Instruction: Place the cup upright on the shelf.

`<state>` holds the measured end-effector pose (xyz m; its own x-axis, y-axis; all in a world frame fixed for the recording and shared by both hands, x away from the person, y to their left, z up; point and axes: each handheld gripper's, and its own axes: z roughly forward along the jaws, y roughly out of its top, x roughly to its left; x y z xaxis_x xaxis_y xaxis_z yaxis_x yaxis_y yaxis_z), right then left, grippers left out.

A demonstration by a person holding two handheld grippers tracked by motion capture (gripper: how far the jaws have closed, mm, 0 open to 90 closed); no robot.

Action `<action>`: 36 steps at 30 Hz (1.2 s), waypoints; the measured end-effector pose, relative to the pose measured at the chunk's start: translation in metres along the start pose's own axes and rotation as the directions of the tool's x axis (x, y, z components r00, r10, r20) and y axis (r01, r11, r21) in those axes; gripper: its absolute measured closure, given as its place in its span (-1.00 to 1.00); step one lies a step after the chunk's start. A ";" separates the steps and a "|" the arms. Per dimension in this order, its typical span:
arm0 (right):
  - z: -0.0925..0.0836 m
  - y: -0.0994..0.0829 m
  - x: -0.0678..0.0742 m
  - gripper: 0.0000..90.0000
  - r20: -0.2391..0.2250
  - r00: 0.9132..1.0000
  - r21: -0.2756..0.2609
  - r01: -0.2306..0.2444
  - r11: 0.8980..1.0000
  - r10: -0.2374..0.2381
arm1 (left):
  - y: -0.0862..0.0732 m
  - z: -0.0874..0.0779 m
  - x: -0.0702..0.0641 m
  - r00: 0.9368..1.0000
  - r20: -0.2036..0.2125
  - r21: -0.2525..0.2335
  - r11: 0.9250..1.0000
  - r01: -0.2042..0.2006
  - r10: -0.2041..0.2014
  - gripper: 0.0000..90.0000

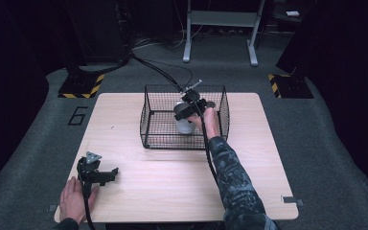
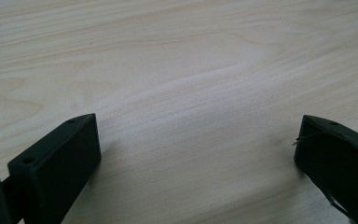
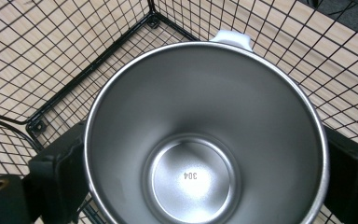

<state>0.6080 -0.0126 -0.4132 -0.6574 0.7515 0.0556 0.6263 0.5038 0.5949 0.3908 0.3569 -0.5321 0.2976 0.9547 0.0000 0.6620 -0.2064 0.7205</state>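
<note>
My right gripper [image 3: 200, 163] clasps the steel cup [image 3: 205, 135], jaws against its outer wall, inside the wire basket [image 1: 148, 112]. My left gripper [image 2: 196, 158] rests wide apart and empty on the table [image 2: 182, 70], well outside the basket. Step judged: placing or lifting the cup; next needs a steady vertical move.

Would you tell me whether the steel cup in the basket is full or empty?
Empty: the right gripper view looks into the cup and its bare steel bottom shows.

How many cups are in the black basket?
1: a steel cup stands inside the wire basket, with the right gripper closed around it. Nothing else shows in there.
</note>
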 end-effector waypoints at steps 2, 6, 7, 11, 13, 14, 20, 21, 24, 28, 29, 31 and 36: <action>0.002 0.000 0.000 -0.86 0.000 1.000 0.001 -0.007 1.000 0.007 | 0.000 -0.001 0.001 1.000 0.002 0.010 1.000 -0.013 0.013 -0.99; 0.006 0.001 0.000 -0.86 0.000 1.000 0.013 0.005 1.000 -0.005 | 0.000 -0.001 0.001 1.000 0.003 0.012 1.000 -0.015 0.015 -0.99; 0.007 0.001 0.000 -0.86 -0.001 1.000 0.013 0.010 1.000 -0.010 | 0.000 -0.001 0.001 1.000 0.003 0.013 1.000 -0.015 0.015 -0.99; 0.009 0.001 0.001 -0.86 0.002 1.000 0.021 0.010 1.000 -0.010 | 0.000 -0.001 0.001 1.000 0.003 0.015 1.000 -0.020 0.020 -0.99; 0.010 0.001 0.001 -0.86 0.001 1.000 0.029 0.010 1.000 -0.010 | 0.000 -0.001 0.001 1.000 0.002 0.017 1.000 -0.022 0.022 -0.99; 0.011 0.001 0.001 -0.86 0.002 1.000 0.031 0.013 0.999 -0.013 | 0.000 -0.001 0.001 1.000 0.002 0.016 1.000 -0.021 0.021 -0.99; 0.013 -0.001 0.003 -0.86 0.001 1.000 0.031 0.010 0.999 -0.010 | 0.000 -0.001 0.001 1.000 0.002 0.015 1.000 -0.019 0.019 -0.99; 0.013 -0.001 0.003 -0.86 0.002 1.000 0.034 0.011 0.999 -0.011 | 0.000 -0.001 0.001 1.000 0.002 0.015 1.000 -0.019 0.019 -0.99; 0.013 -0.002 0.004 -0.86 -0.001 1.000 0.037 0.010 0.999 -0.010 | 0.000 -0.001 0.001 1.000 0.001 0.012 1.000 -0.018 0.018 -0.99; 0.012 -0.004 0.003 -0.87 -0.004 1.000 0.042 0.010 0.999 -0.010 | 0.000 0.000 0.000 1.000 0.000 0.000 1.000 0.000 0.000 -0.99; 0.011 -0.005 0.003 -0.87 -0.005 1.000 0.045 0.014 0.999 -0.014 | 0.000 0.000 0.000 1.000 0.000 0.000 1.000 0.000 0.000 -0.99; 0.011 -0.007 0.003 -0.87 -0.007 1.000 0.042 0.013 0.999 -0.012 | 0.000 0.000 0.000 1.000 0.000 0.000 1.000 0.000 0.000 -0.99; 0.010 -0.012 0.001 -0.87 -0.012 1.000 0.047 0.015 0.999 -0.014 | 0.000 0.000 0.000 1.000 0.000 0.000 1.000 -0.001 0.001 -0.99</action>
<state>0.6036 -0.0137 -0.4284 -0.6709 0.7394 0.0565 0.6359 0.5344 0.5569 0.3908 0.3569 -0.5321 0.2978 0.9546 0.0008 0.6617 -0.2071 0.7206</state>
